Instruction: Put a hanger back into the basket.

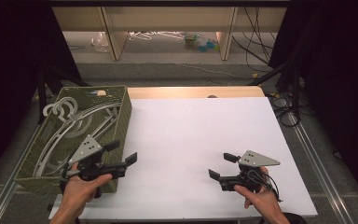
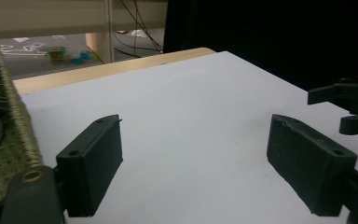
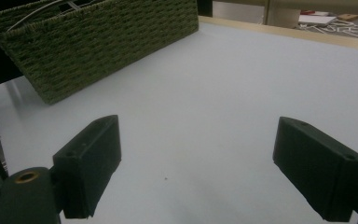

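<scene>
Green woven basket (image 1: 123,114) with curvy grey hangers (image 1: 74,123) sits just beside my left gripper (image 1: 121,153), whose jaws are spread wide, holding nothing.

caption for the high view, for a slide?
Two open hand-held claws, left claw and right claw, over a white table, beside a green basket of hangers.
</scene>
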Demonstrator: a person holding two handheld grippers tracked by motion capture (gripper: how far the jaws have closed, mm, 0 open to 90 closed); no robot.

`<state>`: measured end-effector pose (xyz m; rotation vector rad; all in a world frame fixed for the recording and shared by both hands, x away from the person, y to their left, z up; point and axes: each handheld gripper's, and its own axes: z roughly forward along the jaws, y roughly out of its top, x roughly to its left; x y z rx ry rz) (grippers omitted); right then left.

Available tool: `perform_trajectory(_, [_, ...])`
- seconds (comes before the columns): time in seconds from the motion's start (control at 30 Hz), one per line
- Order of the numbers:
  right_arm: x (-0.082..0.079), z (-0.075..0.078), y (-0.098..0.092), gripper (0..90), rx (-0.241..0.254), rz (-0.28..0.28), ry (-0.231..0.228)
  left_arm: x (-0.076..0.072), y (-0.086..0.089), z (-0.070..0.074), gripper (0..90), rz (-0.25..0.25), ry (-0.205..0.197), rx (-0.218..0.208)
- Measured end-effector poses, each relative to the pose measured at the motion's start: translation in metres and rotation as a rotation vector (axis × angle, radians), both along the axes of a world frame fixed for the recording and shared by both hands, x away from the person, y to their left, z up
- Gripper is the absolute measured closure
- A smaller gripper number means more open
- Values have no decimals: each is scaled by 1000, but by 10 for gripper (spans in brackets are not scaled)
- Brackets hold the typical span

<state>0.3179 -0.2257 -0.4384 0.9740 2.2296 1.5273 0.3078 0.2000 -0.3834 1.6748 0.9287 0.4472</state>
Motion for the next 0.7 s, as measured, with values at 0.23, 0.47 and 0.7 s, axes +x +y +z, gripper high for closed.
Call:
perform_trajectory(0.23, [-3, 1, -1, 157, 6, -3, -10, -9, -22, -13, 160, -50, -22, -3])
perform_trajectory(0.47, [-8, 2, 1, 156, 1, 3, -19, -22, -39, -26, 159, -79, -59, 25])
perform_trajectory(0.7, [-18, 5, 6, 156, -1, 9, -38, -33, -45, -44, 161, -105, -70, 78])
